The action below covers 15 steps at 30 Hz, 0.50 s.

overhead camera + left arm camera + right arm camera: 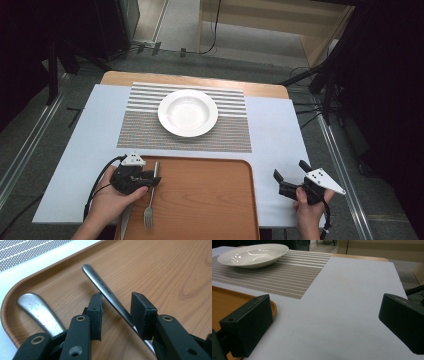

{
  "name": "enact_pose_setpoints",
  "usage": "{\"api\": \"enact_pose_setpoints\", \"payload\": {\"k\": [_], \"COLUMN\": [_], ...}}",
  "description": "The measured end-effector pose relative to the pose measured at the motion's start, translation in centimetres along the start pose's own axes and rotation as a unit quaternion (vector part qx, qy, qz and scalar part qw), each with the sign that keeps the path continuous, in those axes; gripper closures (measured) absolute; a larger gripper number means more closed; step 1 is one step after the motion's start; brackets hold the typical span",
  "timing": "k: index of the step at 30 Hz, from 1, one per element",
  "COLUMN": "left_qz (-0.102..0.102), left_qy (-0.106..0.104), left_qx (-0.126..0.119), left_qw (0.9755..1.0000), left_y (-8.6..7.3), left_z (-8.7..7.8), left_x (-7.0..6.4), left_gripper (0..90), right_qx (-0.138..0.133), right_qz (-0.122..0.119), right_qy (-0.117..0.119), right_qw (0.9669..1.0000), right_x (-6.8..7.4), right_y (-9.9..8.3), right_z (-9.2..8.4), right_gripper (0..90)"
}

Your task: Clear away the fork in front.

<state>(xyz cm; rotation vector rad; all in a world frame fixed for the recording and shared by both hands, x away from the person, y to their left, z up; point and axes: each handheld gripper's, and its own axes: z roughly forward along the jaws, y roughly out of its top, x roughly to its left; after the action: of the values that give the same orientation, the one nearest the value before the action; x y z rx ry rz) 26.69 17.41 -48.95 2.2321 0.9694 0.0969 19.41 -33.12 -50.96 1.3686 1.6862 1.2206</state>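
A silver fork (150, 200) lies on the left side of a wooden tray (210, 200), tines toward the person. My left gripper (152, 180) sits low over the fork's handle. In the left gripper view the handle (100, 282) runs slantwise between the two black pads of that gripper (118, 298); a gap shows beside it, so the jaws stand open around it. My right gripper (290, 170) rests on the pale blue table cover to the right of the tray. Its jaws are wide open (324, 325) with nothing between them.
A second, broader metal handle (37, 310) lies on the tray beside the fork, near the tray's rounded corner. A white deep plate (188, 112) stands on a striped placemat (150, 135) beyond the tray. The plate (253, 255) also appears far left in the right gripper view.
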Motion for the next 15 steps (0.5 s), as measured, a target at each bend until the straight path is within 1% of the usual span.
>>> {"api": "enact_pose_setpoints", "payload": {"k": [3,7,9,10,11,12,14,15], "left_qz": [0.001,0.0,-0.001,-0.002,-0.002,0.001,0.008,0.006], "left_qy": [0.003,0.017,0.016,0.016,0.016,0.013,0.007,-0.003], "left_qx": [-0.003,-0.012,-0.015,-0.021,-0.021,-0.026,-0.028,-0.03], "left_qw": [1.0,0.9998,0.9998,0.9996,0.9996,0.9996,0.9996,0.9995], "left_y": [0.0,0.1,0.1,0.1,0.1,0.1,0.2,0.1], "left_z": [-0.1,-0.4,-0.6,-0.7,-0.7,-1.0,-1.2,-1.3], "left_x": [0.0,0.0,0.0,-0.1,-0.1,-0.2,-0.5,-0.8], "left_gripper": [60.6,58.2,58.5,60.4,63.2,67.7,76.5,81.0], "right_qx": [0.0,-0.001,-0.003,-0.003,-0.004,-0.004,-0.004,-0.004], "right_qz": [0.001,0.003,0.002,0.002,0.002,0.001,0.001,0.002], "right_qy": [0.0,-0.001,-0.001,-0.002,-0.002,-0.002,-0.005,-0.005], "right_qw": [1.0,1.0,1.0,1.0,1.0,1.0,1.0,1.0], "right_x": [-0.1,-0.2,-0.2,-0.2,-0.3,-0.3,-0.3,-0.4], "right_y": [0.0,-0.1,-0.1,0.0,0.0,-0.1,-0.1,-0.1], "right_z": [0.0,-0.1,-0.1,-0.1,-0.2,-0.2,-0.2,-0.2], "right_gripper": [0.0,0.0,0.0,0.0,0.0,0.0,0.0,0.0]}}
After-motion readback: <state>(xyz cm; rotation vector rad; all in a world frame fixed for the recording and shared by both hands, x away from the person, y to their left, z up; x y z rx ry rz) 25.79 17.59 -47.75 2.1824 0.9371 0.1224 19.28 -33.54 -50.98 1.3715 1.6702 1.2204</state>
